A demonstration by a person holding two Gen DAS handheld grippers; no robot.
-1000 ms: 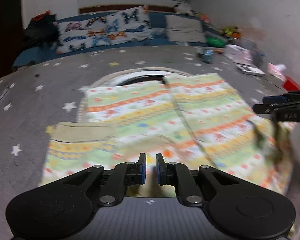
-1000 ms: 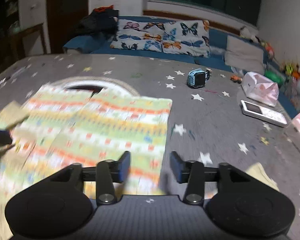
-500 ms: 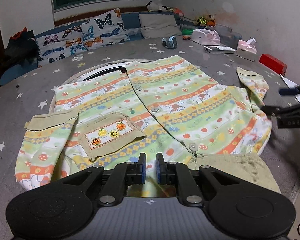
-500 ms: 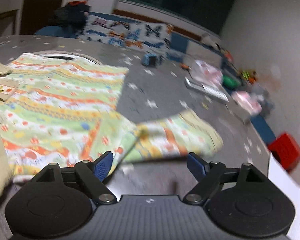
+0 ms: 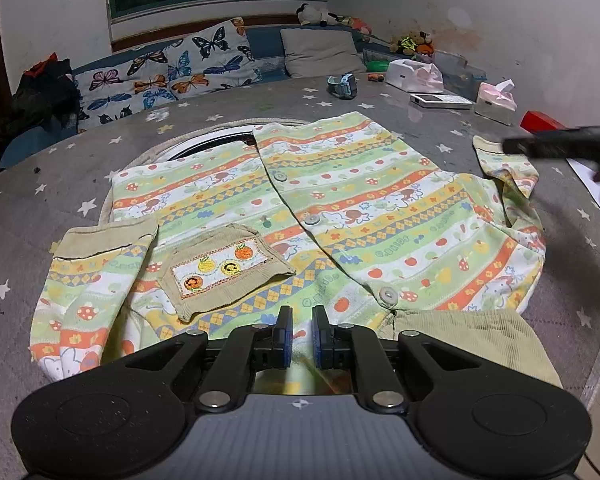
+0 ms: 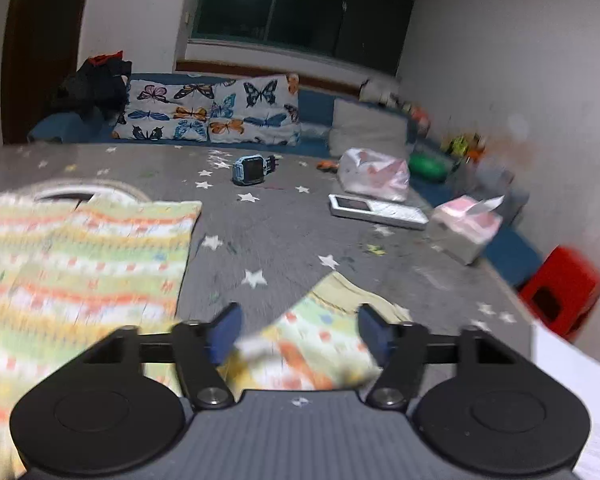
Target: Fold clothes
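Note:
A child's striped, patterned jacket with buttons and a corduroy pocket lies spread face up on the grey star-print table. My left gripper hovers over its near hem with the jaws nearly together and a narrow gap between them; nothing is held. My right gripper is open wide, just above the jacket's right sleeve, whose beige cuff points away from me. The right gripper also shows in the left wrist view as a blurred dark bar over that sleeve.
At the table's far right lie a blue smartwatch, a white plastic bag, a white remote-like device, a tissue box and a white sheet of paper. A red stool stands beside the table. A butterfly-print cushion bench runs behind.
The right gripper swung from over the jacket body out to the right sleeve and opened wider. The left gripper pulled back toward the near hem, showing the whole jacket.

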